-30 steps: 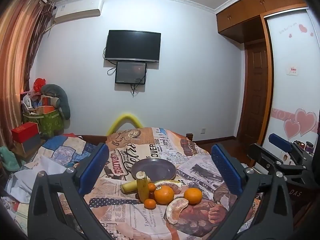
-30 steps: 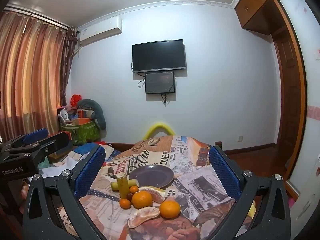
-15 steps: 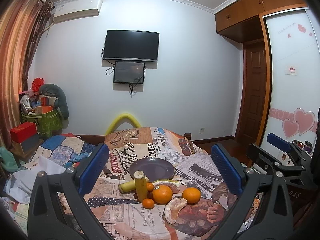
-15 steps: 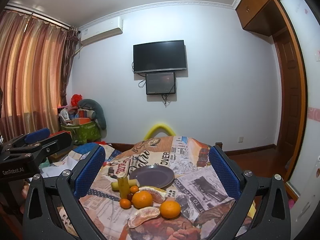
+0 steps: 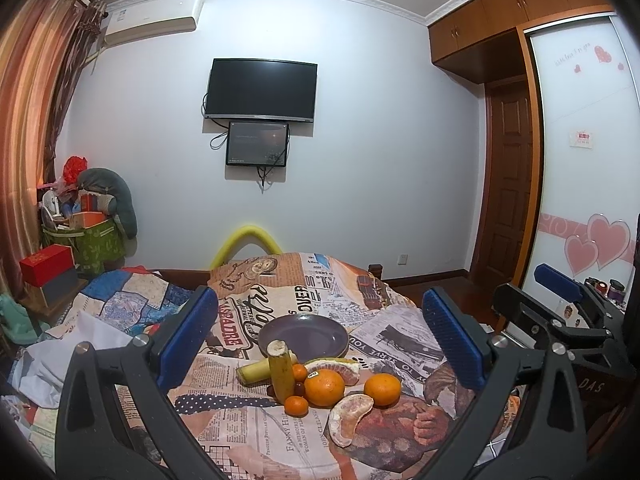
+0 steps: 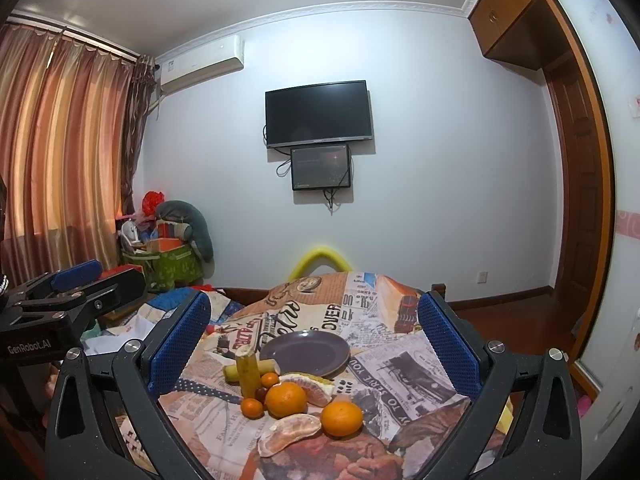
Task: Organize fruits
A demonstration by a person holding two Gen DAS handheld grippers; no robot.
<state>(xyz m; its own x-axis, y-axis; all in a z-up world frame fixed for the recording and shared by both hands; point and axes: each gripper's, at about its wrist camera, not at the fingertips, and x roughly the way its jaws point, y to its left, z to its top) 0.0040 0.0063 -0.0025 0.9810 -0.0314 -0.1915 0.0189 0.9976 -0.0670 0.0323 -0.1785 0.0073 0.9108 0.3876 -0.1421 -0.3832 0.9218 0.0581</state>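
Observation:
A purple plate (image 5: 303, 338) (image 6: 306, 352) sits empty on a newspaper-print cloth. In front of it lies a cluster of fruit: an upright banana piece (image 5: 281, 372) (image 6: 248, 372), a lying banana piece (image 5: 252, 372), two oranges (image 5: 324, 387) (image 5: 382, 389), small tangerines (image 5: 296, 405), and peeled citrus segments (image 5: 348, 418) (image 6: 289, 434). My left gripper (image 5: 320, 340) and right gripper (image 6: 314, 344) are both open, empty, and held back above the fruit.
The cloth-covered table (image 5: 256, 436) drops off at its edges. A patchwork bed (image 5: 120, 300) lies to the left, with a green box of clutter (image 5: 92, 240) behind it. A wardrobe and wooden door (image 5: 508, 184) stand to the right. A TV hangs on the far wall.
Both views shifted only slightly; the left gripper drifted a little. The fruit and the plate have not moved, and both grippers stay open.

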